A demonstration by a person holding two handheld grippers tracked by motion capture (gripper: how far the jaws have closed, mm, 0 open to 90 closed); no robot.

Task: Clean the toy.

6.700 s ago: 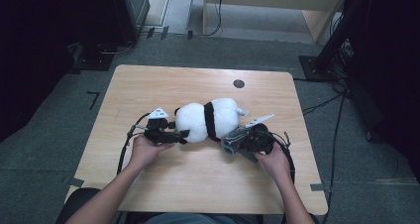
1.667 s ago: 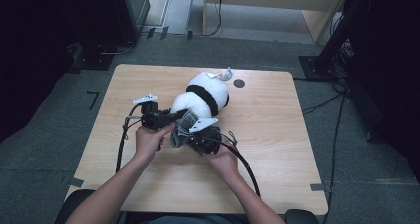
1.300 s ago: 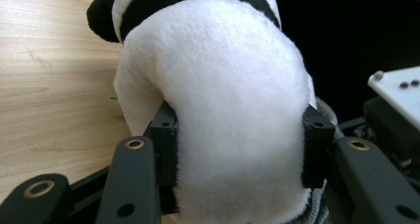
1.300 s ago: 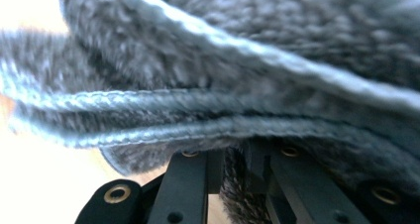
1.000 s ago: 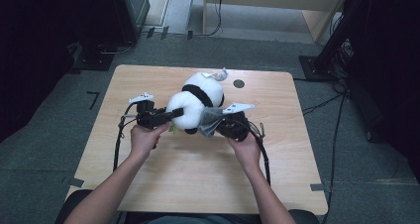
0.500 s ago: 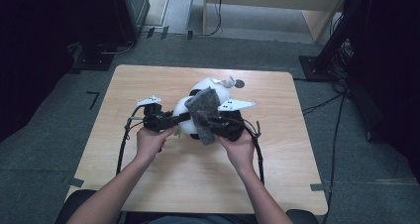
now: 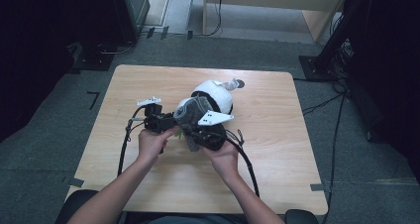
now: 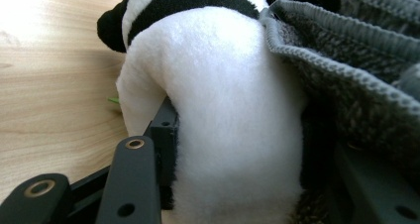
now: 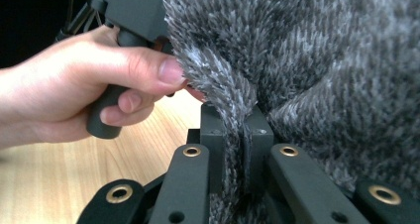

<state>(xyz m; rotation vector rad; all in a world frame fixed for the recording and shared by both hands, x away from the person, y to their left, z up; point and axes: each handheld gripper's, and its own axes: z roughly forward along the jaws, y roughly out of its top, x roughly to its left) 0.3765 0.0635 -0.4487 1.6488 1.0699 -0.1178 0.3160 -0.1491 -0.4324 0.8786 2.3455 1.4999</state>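
The white plush panda with black bands (image 7: pixel 214 94) lies near the middle of the light wooden table (image 7: pixel 277 149), a little toward the far side, with its body running from the person's hands toward the far right. A grey fuzzy knitted cloth (image 7: pixel 194 114) is draped over the near end of the toy, between the two hands.

The left gripper (image 7: pixel 157 120) sits just left of the toy, held in the person's left hand (image 7: pixel 153 140). In the left gripper view its black jaws are closed around the toy's white body (image 8: pixel 223 110), one jaw pressing into the plush on the left side, and the grey cloth (image 8: pixel 346 70) hangs just to the right, touching the toy.

The right gripper (image 7: pixel 205 135) is held in the right hand (image 7: pixel 224 157) on the near right of the toy. In the right gripper view its jaws are pinched tight on a fold of the grey cloth (image 9: pixel 237 135), the fabric squeezed between the pads and spreading up to the right. The left hand (image 9: pixel 89 92) grips its handle just beyond.
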